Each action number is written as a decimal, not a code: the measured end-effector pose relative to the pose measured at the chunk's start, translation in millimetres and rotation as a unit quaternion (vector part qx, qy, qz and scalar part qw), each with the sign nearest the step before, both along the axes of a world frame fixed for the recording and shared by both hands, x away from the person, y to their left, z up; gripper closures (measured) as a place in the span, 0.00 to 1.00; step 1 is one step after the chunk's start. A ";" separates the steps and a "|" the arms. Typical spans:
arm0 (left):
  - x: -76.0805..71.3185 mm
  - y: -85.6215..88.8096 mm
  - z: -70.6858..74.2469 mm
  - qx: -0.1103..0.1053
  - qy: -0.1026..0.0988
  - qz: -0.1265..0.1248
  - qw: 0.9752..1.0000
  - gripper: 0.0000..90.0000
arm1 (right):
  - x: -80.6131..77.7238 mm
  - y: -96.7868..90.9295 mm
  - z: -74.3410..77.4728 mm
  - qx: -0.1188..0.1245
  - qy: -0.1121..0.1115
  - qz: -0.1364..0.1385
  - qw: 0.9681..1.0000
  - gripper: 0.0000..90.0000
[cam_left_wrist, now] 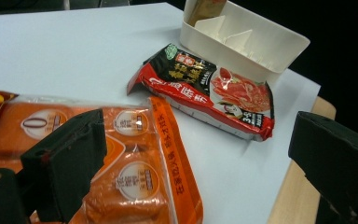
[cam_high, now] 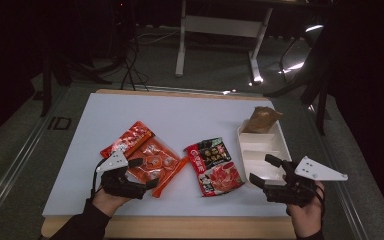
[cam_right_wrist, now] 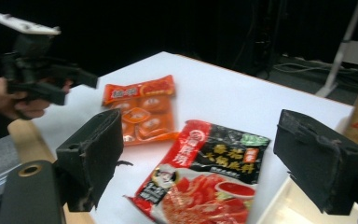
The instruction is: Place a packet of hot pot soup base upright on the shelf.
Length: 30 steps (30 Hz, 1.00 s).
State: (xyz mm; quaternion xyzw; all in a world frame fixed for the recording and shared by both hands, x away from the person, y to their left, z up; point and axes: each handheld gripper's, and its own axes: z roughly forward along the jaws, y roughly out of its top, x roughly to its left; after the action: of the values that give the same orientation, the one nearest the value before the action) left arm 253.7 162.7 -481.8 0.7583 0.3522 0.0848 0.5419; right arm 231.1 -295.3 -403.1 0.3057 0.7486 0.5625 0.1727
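An orange packet of several small portions [cam_high: 152,162] lies flat at the front left of the white table, overlapping a red-orange packet [cam_high: 128,139] behind it. A red and black food packet [cam_high: 214,166] lies at centre front. My left gripper [cam_high: 147,173] stands open over the orange packet's [cam_left_wrist: 135,182] near edge, holding nothing. My right gripper [cam_high: 262,168] stands open above the near end of the white divided tray [cam_high: 257,156], its jaws framing the red and black packet [cam_right_wrist: 205,186]. A brown packet [cam_high: 261,120] leans in the tray's far compartment.
The white board [cam_high: 180,115] rests on a wooden table whose front edge [cam_high: 190,225] shows near the hands. A desk frame [cam_high: 220,30] and cables stand on the floor beyond. The tray [cam_left_wrist: 261,44] sits at the board's right edge.
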 end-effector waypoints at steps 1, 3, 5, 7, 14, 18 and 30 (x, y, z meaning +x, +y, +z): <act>2.6 -2.3 0.9 0.000 0.003 0.000 1.000 0.05 | -2.5 0.8 -1.4 0.000 0.001 0.002 1.000 0.17; 4.6 -3.5 1.9 0.000 0.003 0.000 1.000 0.06 | -7.6 2.2 -4.5 0.001 -0.002 0.003 1.000 0.17; 7.4 -5.1 3.6 -0.002 0.008 0.000 1.000 0.06 | -10.4 3.3 -6.3 -0.003 -0.002 0.005 1.000 0.17; 10.0 -6.9 5.7 0.002 0.005 0.000 1.000 0.06 | -13.7 3.6 -9.4 0.007 0.001 0.012 1.000 0.17; 18.1 -14.3 11.6 0.006 -0.006 -0.003 1.000 0.09 | -14.5 4.9 -16.3 0.005 0.015 0.014 1.000 0.17; 24.9 -21.7 12.3 0.008 -0.002 -0.007 1.000 0.09 | -15.2 6.1 -18.4 -0.002 0.005 0.007 1.000 0.16; 49.3 -54.2 14.9 0.026 0.000 -0.029 0.999 0.09 | -14.1 3.4 -24.4 -0.007 -0.009 -0.008 1.000 0.15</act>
State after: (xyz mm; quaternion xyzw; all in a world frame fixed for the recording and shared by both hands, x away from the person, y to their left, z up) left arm 303.0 108.4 -466.9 0.7822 0.3277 0.0779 0.5241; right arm 217.0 -291.9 -427.5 0.3060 0.7481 0.5587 0.1859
